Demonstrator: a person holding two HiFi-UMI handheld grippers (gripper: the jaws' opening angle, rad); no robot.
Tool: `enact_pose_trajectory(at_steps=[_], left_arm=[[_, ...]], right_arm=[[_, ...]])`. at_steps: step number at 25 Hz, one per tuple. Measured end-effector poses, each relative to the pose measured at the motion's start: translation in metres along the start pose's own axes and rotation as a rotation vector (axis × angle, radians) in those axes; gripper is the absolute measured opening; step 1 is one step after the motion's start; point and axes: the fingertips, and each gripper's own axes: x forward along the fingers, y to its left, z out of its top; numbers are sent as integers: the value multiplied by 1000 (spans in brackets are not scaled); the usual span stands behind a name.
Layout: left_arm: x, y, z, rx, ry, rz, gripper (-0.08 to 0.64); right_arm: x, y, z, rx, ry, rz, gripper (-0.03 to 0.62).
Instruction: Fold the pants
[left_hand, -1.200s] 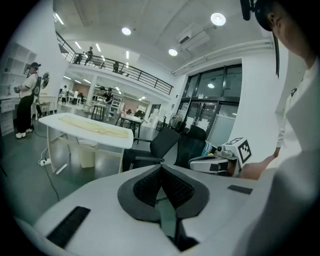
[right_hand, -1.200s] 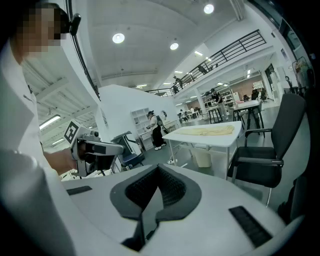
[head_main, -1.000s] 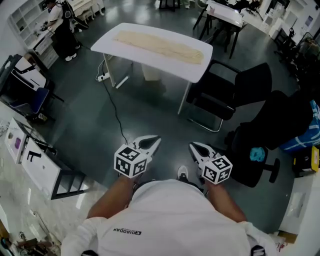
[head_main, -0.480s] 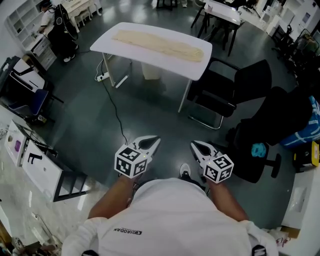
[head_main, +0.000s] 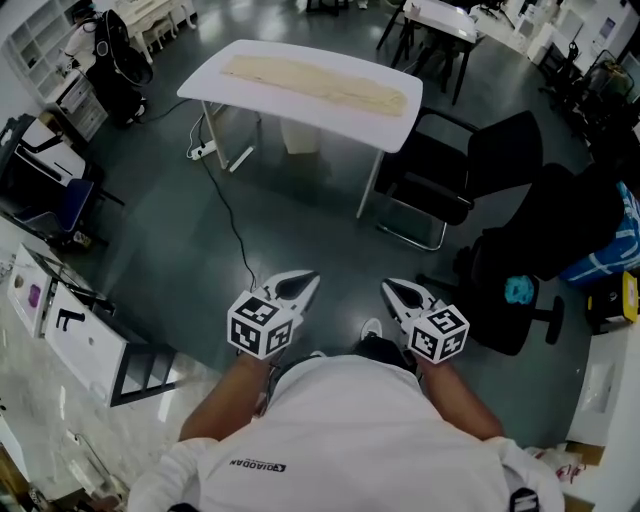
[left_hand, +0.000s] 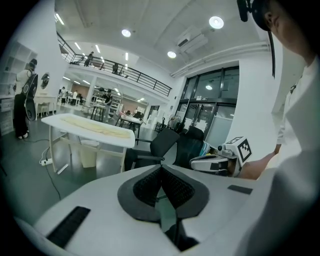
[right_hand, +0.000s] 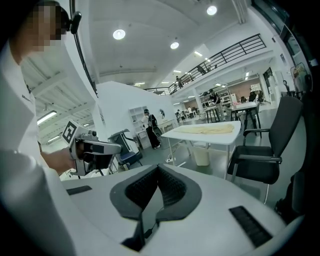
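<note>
Well short of the work, both tongs are shut and empty.
Side by side near the person's white shirt (head_main: 350, 430), the left tongs (head_main: 308, 279) and right tongs (head_main: 390, 287) each press their tips together on nothing. Far ahead of those tips, the long cream cloth pants (head_main: 315, 85) lie flat along the white rectangular table (head_main: 215, 85). A black office chair (head_main: 470, 170) stands ahead of the right tongs, beside that table.
</note>
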Motion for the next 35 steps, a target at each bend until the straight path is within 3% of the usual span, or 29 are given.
enact_pose_trajectory(at_steps=[6,15,22,28,35], left_arm=[[-3,7,-11,-36,-10,20,28],[11,32,3,-59,-19,58,28],[34,71,37,-184,-82,70,28],[72,89,62,-91,-45,78,28],[127,119,101,-43,-19,83,28]], right_arm=[[2,1,-8,11,31,19,18],[32,-24,27,19,-44,37,18],[68,-64,57,43,-66,54,18],[93,-104,93,55,-121,51,18],[114,-167,122,75,-138,23,18]])
